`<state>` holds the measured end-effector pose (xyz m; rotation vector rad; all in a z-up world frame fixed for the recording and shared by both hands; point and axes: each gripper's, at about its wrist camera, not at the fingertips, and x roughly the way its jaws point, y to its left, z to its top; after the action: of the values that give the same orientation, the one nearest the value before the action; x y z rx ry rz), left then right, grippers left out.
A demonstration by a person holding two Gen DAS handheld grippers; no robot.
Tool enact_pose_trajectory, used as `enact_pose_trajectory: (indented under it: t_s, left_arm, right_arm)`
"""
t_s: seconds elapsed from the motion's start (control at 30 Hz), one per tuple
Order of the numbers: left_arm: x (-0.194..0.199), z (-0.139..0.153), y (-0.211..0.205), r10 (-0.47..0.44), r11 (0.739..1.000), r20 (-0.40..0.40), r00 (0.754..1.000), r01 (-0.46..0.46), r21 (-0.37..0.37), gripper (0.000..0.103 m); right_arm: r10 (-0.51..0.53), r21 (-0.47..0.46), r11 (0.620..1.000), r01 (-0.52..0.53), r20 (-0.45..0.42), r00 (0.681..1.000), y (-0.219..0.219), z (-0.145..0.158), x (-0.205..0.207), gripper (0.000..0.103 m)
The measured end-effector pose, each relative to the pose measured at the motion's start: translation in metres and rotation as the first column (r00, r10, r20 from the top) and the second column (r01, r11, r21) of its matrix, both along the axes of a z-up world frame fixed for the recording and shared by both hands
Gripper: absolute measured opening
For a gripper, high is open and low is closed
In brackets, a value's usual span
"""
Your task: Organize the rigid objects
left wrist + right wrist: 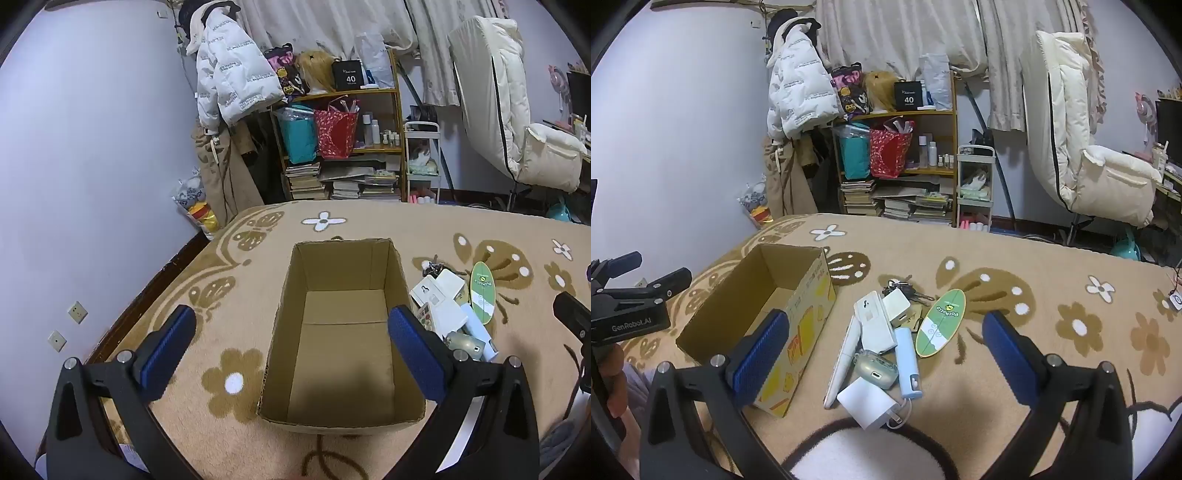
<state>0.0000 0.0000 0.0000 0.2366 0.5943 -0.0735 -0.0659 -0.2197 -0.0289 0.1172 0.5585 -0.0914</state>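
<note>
Beige floral bedding (pixel 1015 258) covered the surface, with a cluttered wooden shelf (pixel 897 155) and a white padded chair (pixel 1086 147) against the wall beyond it; an open cardboard box (pixel 343 332) sat on the bedding with nothing visible inside it; just right of the box lay a tight heap of small rigid objects: a white charger block (pixel 866 404) nearest the camera, a pale blue stick-shaped device (pixel 908 363), a grey-green rounded case (pixel 876 369), a long white pen-like item (pixel 844 363), a white rectangular device (pixel 873 325), a bunch of keys (pixel 905 290) at the far side of the heap, and a green and white surfboard-shaped card (pixel 940 323) furthest from the box; the left gripper (pixel 291 339) hung over the box with its blue-padded fingers wide apart and nothing between them; the right gripper (pixel 886 347) hung above the heap, fingers likewise spread wide, touching none of the objects
</note>
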Motion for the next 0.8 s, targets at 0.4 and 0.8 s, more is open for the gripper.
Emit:
enact_pose_trajectory:
  t_s: [0.4,0.8]
  left_arm:
    - [0.0036,0.0029,0.0057,0.028,1.0,0.006,1.0,-0.028,0.009,0.103]
    - [-0.0003,-0.0013,-0.0015,0.011,1.0,0.022,1.0,-0.011,0.023,0.103]
  right_arm:
    - [-0.003,-0.004,1.0,0.003,0.003,1.0,0.0013,-0.0009,-0.0005,0.103]
    - [-0.003,0.0,1.0,0.003,-0.003,1.0,-0.0001,-0.0009,-0.0009,0.103]
